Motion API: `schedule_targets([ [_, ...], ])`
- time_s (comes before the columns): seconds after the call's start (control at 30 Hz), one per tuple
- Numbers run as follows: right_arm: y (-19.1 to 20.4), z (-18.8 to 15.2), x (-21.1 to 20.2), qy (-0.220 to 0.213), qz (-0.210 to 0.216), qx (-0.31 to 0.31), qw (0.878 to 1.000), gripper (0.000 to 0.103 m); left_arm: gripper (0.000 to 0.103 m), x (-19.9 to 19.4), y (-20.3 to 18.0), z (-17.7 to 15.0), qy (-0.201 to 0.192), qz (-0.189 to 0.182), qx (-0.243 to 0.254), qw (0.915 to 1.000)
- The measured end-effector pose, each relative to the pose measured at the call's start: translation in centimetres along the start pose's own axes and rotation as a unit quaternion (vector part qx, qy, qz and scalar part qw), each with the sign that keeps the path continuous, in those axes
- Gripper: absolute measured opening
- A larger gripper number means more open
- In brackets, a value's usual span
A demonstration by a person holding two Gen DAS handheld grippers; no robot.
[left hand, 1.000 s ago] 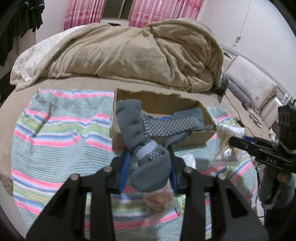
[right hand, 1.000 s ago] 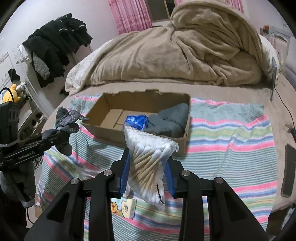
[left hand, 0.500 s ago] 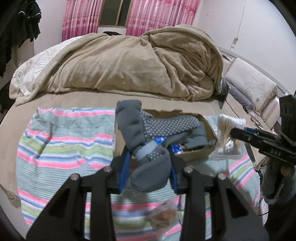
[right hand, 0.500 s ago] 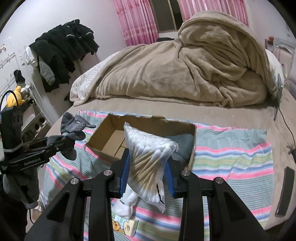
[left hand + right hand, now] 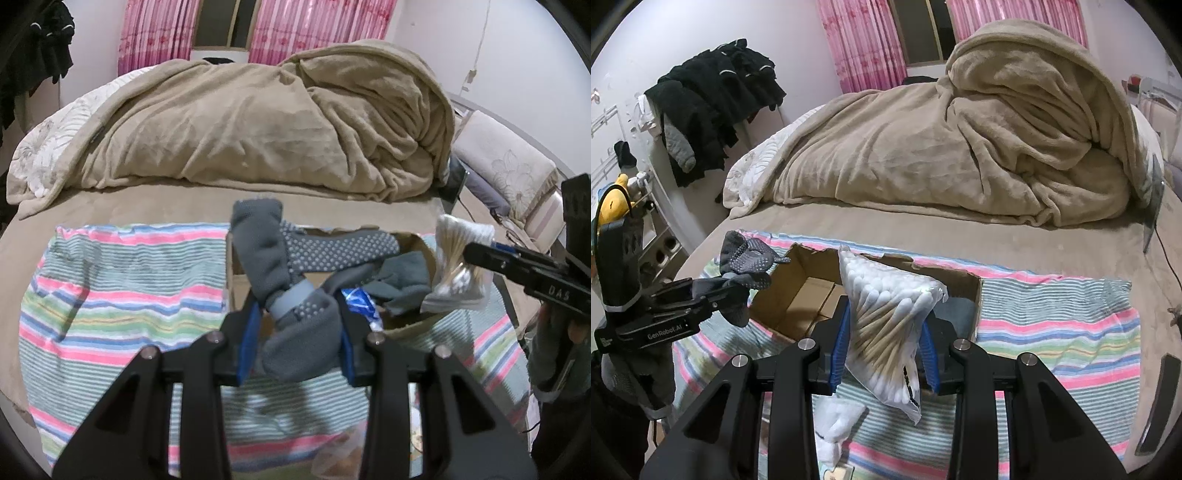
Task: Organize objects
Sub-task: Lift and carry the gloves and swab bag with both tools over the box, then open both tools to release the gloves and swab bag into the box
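My left gripper (image 5: pixel 297 339) is shut on a grey sock with white grip dots (image 5: pixel 280 258), held above the near edge of an open cardboard box (image 5: pixel 801 291). The box holds another grey sock (image 5: pixel 402 280) and a blue packet (image 5: pixel 358 301). My right gripper (image 5: pixel 884 350) is shut on a clear bag of cotton swabs (image 5: pixel 886 317), held above the box's near right side. The left gripper and sock show in the right wrist view (image 5: pixel 746 273); the swab bag shows in the left wrist view (image 5: pixel 458 266).
The box sits on a striped cloth (image 5: pixel 122 288) on a bed with a heaped tan blanket (image 5: pixel 258 122). A white tissue wad (image 5: pixel 834 421) and a small plastic bag (image 5: pixel 343 454) lie on the cloth near me. Dark clothes (image 5: pixel 713 99) hang at left.
Both grippers have risen and drawn back from the box, each still holding its item. The box now looks smaller and lower in both views.
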State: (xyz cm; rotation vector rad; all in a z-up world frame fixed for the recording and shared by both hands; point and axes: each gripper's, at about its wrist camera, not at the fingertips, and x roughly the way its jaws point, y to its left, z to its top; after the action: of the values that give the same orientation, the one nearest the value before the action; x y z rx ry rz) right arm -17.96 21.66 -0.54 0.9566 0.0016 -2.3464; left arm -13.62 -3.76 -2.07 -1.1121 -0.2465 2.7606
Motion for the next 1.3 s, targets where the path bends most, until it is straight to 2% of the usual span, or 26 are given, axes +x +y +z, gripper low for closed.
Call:
schedule_targets([
  [0.5, -1.8, -0.4, 6.1, 0.041, 0.008, 0.026, 0.999, 0.035, 0.038, 4.7, 0.0, -0.2, 0.04, 0.008, 0.011, 0.9991],
  [0.77, -2.0, -0.9, 8.5, 0.063, 0.006, 0.028, 0.998, 0.033, 0.04, 7.0, 0.6, -0.8, 0.077, 0.01, 0.003, 0.997],
  [1.0, -1.9, -0.8, 7.7, 0.057, -0.001, 0.029, 0.998, 0.033, 0.05, 6.7, 0.0, -0.9, 0.082, 0.011, 0.006, 0.9966],
  [1.07, -1.6, -0.7, 7.1, 0.052, -0.005, 0.028, 0.998, 0.036, 0.051, 6.2, -0.2, -0.8, 0.079, 0.011, 0.004, 0.9968],
  [1.13, -1.5, -0.6, 6.5, 0.047, -0.008, 0.029, 0.998, 0.043, 0.058, 5.5, -0.3, -0.8, 0.073, 0.01, 0.002, 0.9973],
  [1.3, -0.9, -0.6, 4.4, 0.036, -0.013, 0.028, 0.999, 0.05, 0.061, 3.5, -0.5, -0.7, 0.058, 0.011, 0.0, 0.9983],
])
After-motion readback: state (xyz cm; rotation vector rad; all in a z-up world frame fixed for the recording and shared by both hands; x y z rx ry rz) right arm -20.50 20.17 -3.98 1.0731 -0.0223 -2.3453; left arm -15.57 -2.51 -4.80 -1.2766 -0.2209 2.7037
